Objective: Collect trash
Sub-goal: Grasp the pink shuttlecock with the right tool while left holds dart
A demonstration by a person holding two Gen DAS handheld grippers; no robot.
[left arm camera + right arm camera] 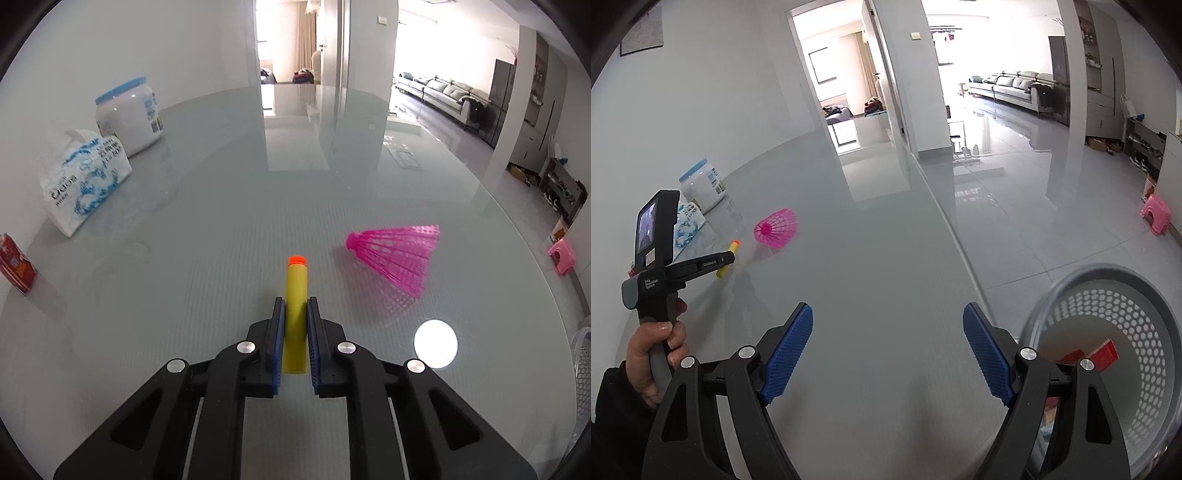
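Note:
My left gripper (296, 306) is shut on a yellow foam dart with an orange tip (296, 295), held just over the glass table (221, 221); the dart (727, 258) and left gripper (729, 257) also show in the right wrist view. A pink plastic shuttlecock (397, 254) lies on its side on the table to the dart's right, also seen in the right wrist view (775, 230). My right gripper (888, 325) is open and empty above the table near its right edge. A grey perforated trash basket (1108, 295) stands off that edge and holds red packaging (1102, 354).
A white tub with a blue lid (127, 114), a blue-and-white tissue pack (85, 181) and a red can (14, 264) stand along the table's left side by the wall. A pink stool (1155, 214) sits on the floor at the right.

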